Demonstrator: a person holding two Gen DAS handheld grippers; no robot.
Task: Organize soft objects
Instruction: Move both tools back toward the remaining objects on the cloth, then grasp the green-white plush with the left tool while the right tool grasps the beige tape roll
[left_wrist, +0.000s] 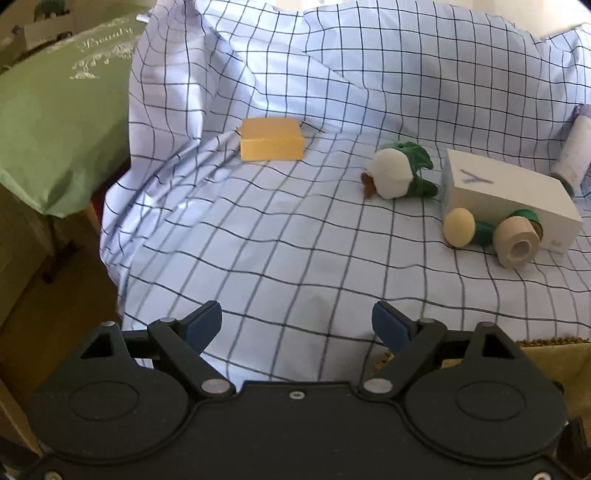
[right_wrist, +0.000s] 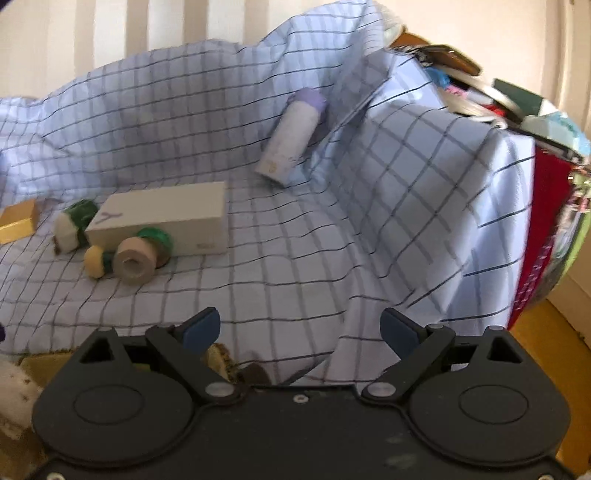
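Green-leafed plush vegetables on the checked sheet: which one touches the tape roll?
The small tan plush vegetable, lying beside the beige tape roll; the bigger white one lies apart.

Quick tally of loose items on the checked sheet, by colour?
Yellow: 1, sponge block
White/green: 2, plush vegetable, small mushroom toy
White: 2, box, bottle
Beige: 1, tape roll
Total: 6

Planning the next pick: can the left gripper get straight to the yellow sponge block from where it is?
Probably yes. The left gripper is open, and only bare checked cloth lies between it and the yellow sponge block, which sits alone, apart from the other items.
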